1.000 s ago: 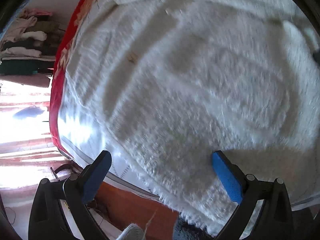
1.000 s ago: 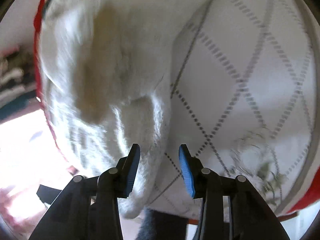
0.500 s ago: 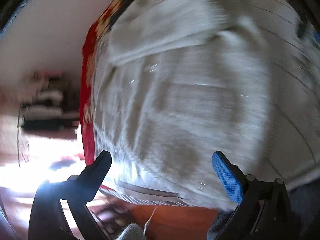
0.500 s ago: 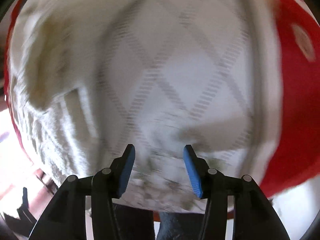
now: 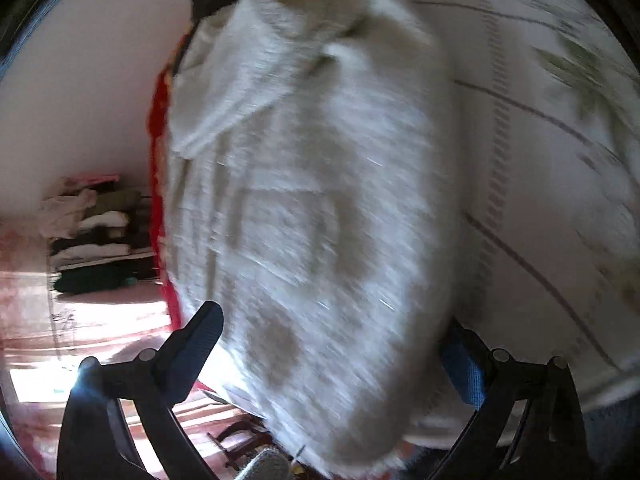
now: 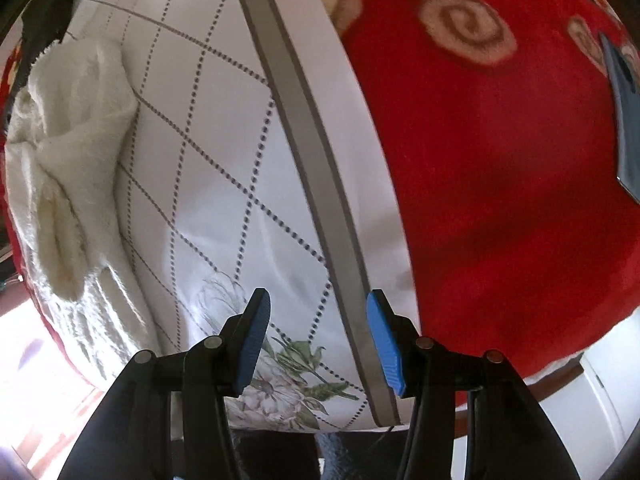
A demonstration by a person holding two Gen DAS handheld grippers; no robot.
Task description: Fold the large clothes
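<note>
Garment [image 5: 312, 200]: white fleecy robe, lying lengthwise on the bed [image 6: 208, 184], part-folded. Left gripper [image 5: 332, 344] jaws spread wide over its hem, unclenched; right gripper [image 6: 316, 340] jaws just opened, empty, likely repositioning.

The fluffy garment [image 5: 320, 208] is white, with cream tones in its folds. The bed sheet [image 6: 224, 200] under it is white with a diamond grid of dark dotted lines, a grey band along its edge and a print of pale flowers with green leaves. The blanket [image 6: 500, 200] is bright red with beige spiral motifs. The gripper pads [image 6: 384, 344] are blue on black fingers.
</note>
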